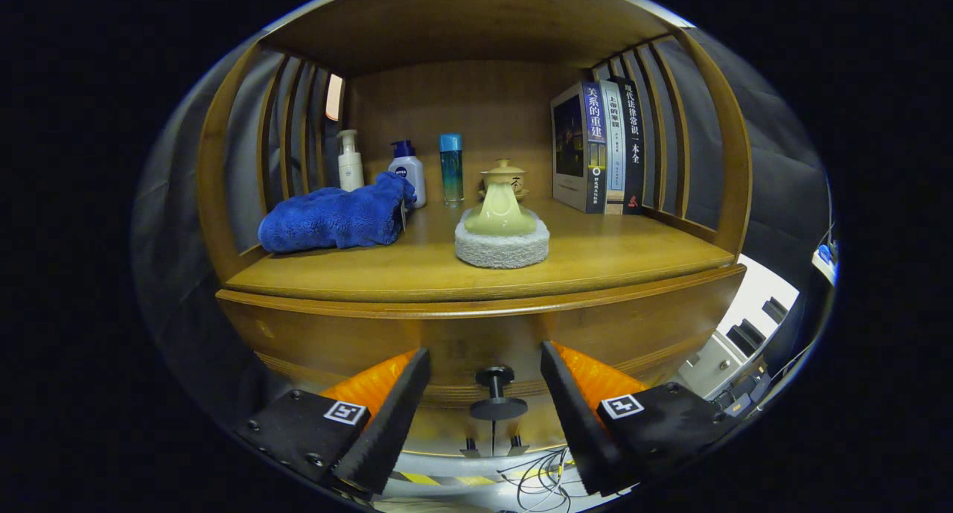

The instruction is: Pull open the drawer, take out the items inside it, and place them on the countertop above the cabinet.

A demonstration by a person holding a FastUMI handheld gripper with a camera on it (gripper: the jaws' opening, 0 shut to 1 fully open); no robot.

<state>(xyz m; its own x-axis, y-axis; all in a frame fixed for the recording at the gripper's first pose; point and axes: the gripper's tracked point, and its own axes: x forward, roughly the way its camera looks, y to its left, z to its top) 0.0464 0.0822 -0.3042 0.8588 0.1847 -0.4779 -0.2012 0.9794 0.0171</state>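
The wooden cabinet's drawer front (357, 342) sits flush under the countertop edge (476, 286). Its dark round knob (496, 394) sticks out toward me and lies in the gap between my two fingers, touching neither. My gripper (485, 351) is open, with its fingertips close to the drawer front on either side of the knob. Nothing inside the drawer can be seen.
On the countertop lie a folded blue towel (335, 219) and a pale ceramic piece on a white round pad (502, 249). Three bottles (408, 169) stand at the back, and upright books (595, 148) at the right. Slatted side rails (294, 133) and a shelf roof enclose the counter. Cables (536, 479) lie on the floor below.
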